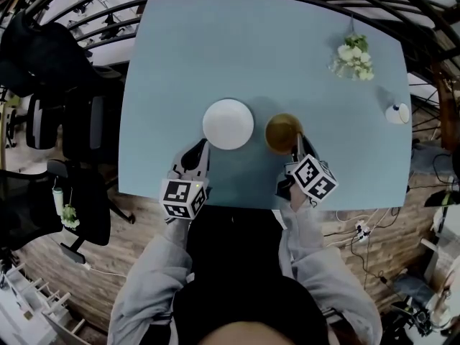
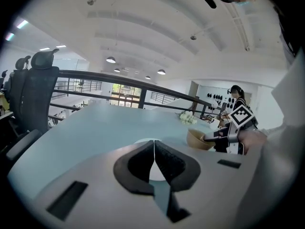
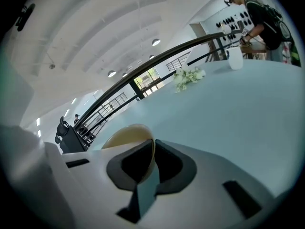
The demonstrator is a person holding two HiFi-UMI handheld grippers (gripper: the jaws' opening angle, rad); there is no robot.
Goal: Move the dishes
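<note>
- The left gripper (image 1: 203, 144) is clenched on the near rim of the plate (image 1: 228, 123). In the left gripper view its jaws meet with only a thin white edge between the pads (image 2: 138, 161).
- The white plate lies flat on the table (image 1: 251, 49), near the front edge and left of the middle.
- The right gripper (image 1: 297, 144) grasps the bowl (image 1: 282, 131) by its near rim. In the right gripper view the rim runs up between the two jaws.
- The tan bowl sits upright just right of the plate, close to it but apart.
- Each gripper's cube shows black-and-white square markers, on the left (image 1: 183, 198) and on the right (image 1: 313, 177); they carry patterns, not letters.
- The flowers (image 1: 354, 56) lie at the far right of the table, and the cup (image 1: 397, 113) stands by the right edge, both well apart from the dishes.
- A chair (image 2: 35, 94) stands at the table's left side.
</note>
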